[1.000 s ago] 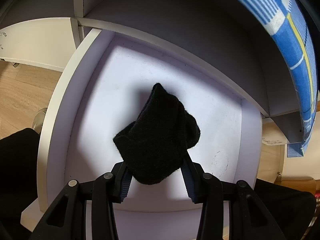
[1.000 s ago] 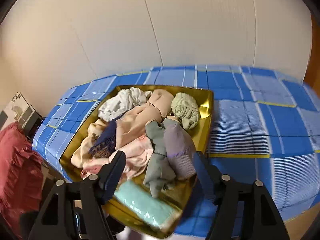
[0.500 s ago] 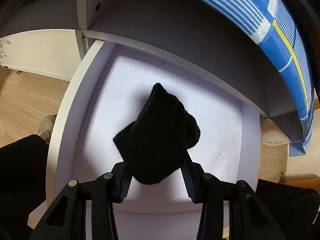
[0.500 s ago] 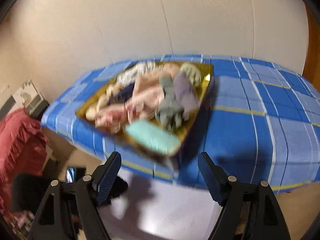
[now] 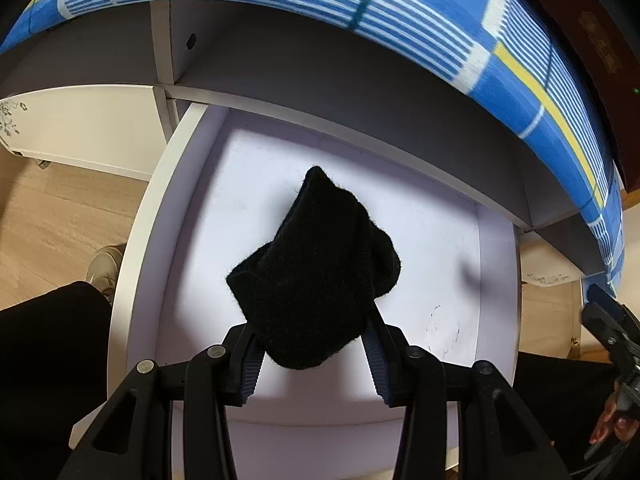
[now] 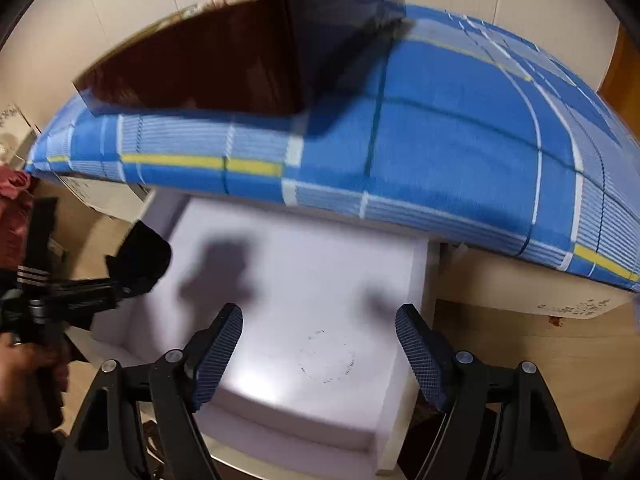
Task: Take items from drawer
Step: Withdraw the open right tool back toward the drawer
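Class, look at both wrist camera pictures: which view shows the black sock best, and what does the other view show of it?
The left wrist view shows it best: the black sock fills the centre, sharp, pinched in the left claw above the open drawer. The right wrist view catches the sock only small, blurred and side-on at the left edge.
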Available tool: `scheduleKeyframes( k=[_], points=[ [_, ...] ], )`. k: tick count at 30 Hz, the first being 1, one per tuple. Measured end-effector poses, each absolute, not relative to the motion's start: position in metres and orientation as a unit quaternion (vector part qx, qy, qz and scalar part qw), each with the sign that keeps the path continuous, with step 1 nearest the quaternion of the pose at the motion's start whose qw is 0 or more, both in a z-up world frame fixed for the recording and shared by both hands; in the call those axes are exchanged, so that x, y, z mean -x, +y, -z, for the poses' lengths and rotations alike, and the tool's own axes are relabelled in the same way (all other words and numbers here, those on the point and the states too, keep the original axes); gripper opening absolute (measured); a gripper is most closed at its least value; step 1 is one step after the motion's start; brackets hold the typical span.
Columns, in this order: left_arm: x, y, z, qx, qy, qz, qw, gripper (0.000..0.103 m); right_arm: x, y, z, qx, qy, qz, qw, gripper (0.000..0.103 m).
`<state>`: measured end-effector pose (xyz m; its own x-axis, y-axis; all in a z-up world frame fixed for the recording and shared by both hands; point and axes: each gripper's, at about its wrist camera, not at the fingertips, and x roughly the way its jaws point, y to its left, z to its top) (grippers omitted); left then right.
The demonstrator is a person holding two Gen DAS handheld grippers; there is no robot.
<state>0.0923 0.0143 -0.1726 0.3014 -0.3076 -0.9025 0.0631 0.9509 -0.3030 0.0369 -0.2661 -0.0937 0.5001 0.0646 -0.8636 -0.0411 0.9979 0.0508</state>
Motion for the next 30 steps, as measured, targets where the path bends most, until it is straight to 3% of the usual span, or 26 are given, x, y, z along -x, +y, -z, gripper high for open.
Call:
scheduleKeyframes(
  k=[16, 30],
  points=[
    [-0.083, 0.009, 0.152, 0.09, 0.555, 0.133, 0.816, 0.045, -0.051, -0.264, 0.134, -0.015, 0.549, -0.018, 0.835, 0.083],
    [-0.067, -0.002, 0.097, 0.061, 0.508, 0.175, 0.841, 0.045, -0.055, -0.268, 0.159, -0.036, 0.592, -0.006, 0.805, 0.084]
  ],
)
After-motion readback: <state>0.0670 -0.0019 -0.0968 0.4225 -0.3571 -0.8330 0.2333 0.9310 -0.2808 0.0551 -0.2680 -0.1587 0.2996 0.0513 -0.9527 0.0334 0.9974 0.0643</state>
